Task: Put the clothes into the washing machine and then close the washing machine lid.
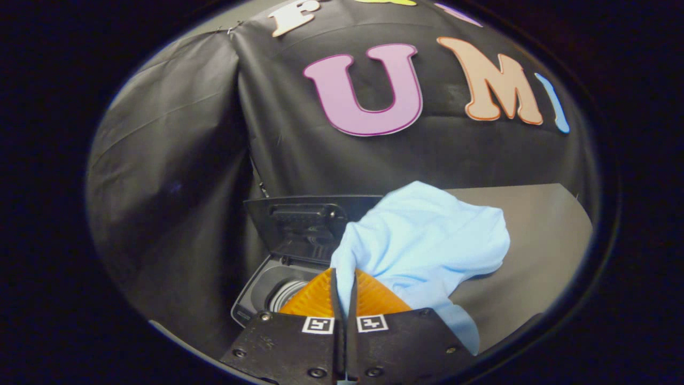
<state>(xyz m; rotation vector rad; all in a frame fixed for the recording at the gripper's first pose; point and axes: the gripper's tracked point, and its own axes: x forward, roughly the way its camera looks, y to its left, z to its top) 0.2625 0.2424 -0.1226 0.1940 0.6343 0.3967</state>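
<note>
One light blue garment (427, 240), one washing machine (267, 289) and one gripper (343, 278) are in view. The gripper's two ribbed, wedge-shaped fingers are pressed nearly together, pinching a fold of the soft, creased cloth, which billows ahead of them and to their right over a flat grey table (534, 240). The machine's dark lid (304, 224) stands upright behind its round drum opening, which lies uncovered just left of the fingers.

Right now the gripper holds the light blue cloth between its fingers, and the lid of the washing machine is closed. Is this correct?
Not quite. The gripper is shut on the light blue cloth, but the lid stands open, raised behind the washing machine, whose drum opening shows just beyond the fingers. The gripper view shows this.
</note>
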